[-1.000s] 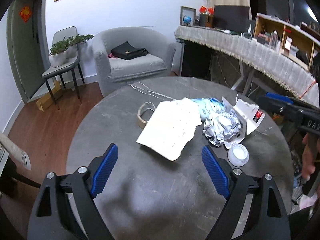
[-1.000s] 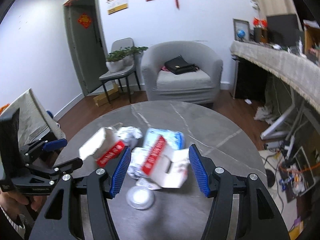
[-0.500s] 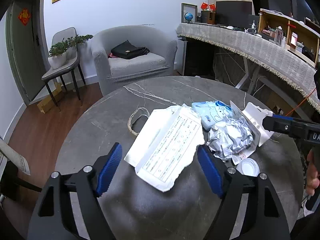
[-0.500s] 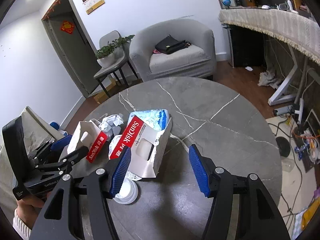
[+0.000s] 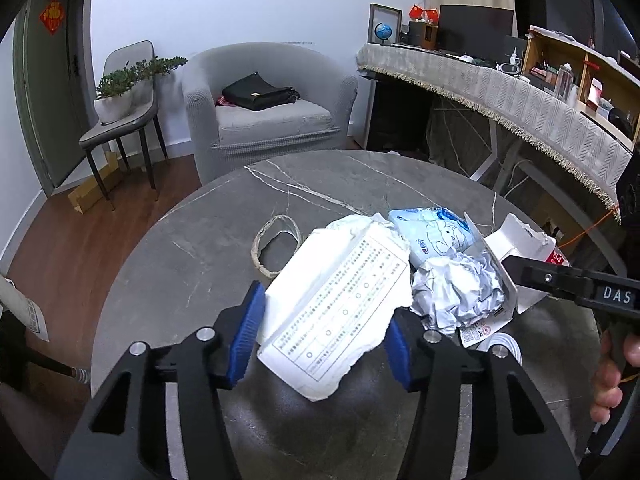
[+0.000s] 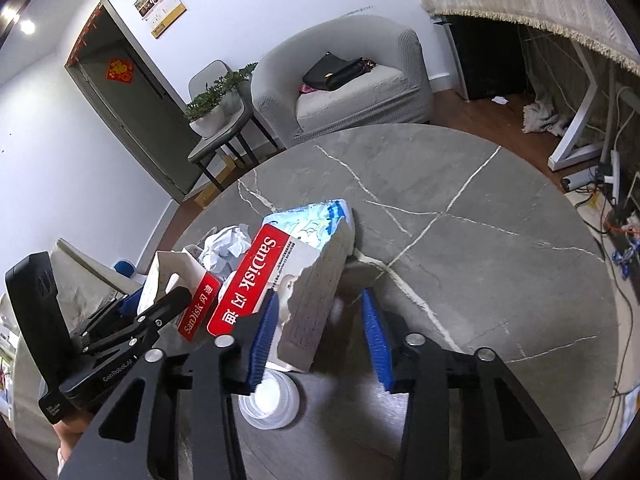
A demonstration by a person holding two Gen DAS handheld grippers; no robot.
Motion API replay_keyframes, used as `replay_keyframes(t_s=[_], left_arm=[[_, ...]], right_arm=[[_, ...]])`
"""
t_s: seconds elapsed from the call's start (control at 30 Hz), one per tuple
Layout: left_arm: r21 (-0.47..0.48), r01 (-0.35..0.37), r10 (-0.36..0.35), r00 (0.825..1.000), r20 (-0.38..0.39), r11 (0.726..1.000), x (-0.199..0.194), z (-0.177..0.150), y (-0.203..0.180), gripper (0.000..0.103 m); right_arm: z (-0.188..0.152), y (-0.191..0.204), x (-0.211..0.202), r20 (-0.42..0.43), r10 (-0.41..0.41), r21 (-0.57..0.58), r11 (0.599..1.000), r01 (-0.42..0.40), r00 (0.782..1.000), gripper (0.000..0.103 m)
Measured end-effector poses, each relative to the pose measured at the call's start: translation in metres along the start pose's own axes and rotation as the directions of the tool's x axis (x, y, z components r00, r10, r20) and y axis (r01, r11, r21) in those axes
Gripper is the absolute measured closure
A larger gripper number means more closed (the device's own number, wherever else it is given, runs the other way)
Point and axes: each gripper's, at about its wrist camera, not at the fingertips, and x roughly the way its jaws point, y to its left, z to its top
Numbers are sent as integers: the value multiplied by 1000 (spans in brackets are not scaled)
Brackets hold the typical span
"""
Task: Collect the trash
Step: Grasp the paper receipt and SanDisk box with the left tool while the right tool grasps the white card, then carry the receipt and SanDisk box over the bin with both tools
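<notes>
A pile of trash lies on the round grey marble table (image 5: 328, 184). A torn white printed package (image 5: 336, 312) sits between the pads of my left gripper (image 5: 322, 340), whose jaws stand close around it. Beside it lie crumpled silver foil (image 5: 456, 292), a blue-and-white tissue pack (image 5: 432, 232) and a white lid (image 5: 500, 350). In the right wrist view a torn red-and-white SanDisk box (image 6: 276, 276) stands between the jaws of my right gripper (image 6: 324, 338), which are partly open around its edge. The lid (image 6: 272, 400) lies below.
A twine loop (image 5: 276, 244) lies on the table left of the pile. A grey armchair (image 5: 260, 108) with a black bag stands behind the table, a chair with a plant (image 5: 120, 96) to its left. A draped desk (image 5: 500, 92) runs along the right.
Both grippers have moved in onto the pile and their jaws have narrowed. The left now brackets the white package; the right now brackets the SanDisk box.
</notes>
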Motion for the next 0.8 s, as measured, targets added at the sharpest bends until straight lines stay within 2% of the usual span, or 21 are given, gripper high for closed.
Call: replay_keyframes(t_s=[0.1,0.17,0.27,0.43,0.8], left_arm=[[3,-4,4,1000,1,1000,-1,0,0,50],[0,-4,4,1000,3,1000,-3,-1,0,50],[-12,-1,1,1000,8,1000,-6,-2,2,51],[-42,7,-7,1000,15,999,-13,-3,9,51],[-38,4,-3,999,34,999,-31,-3,21,51]], right_arm=[[1,9,1,7,-25,-43,999,25,1000,77],[1,20,1,22,-90,-117,989,92,996,83],[-2,43,0,72,-199,-265,941,211,977,90],[-3,53,3,90,-226,-326,913,244,970,95],[7,72,-13,167,-199,-351,903,247,966,96]])
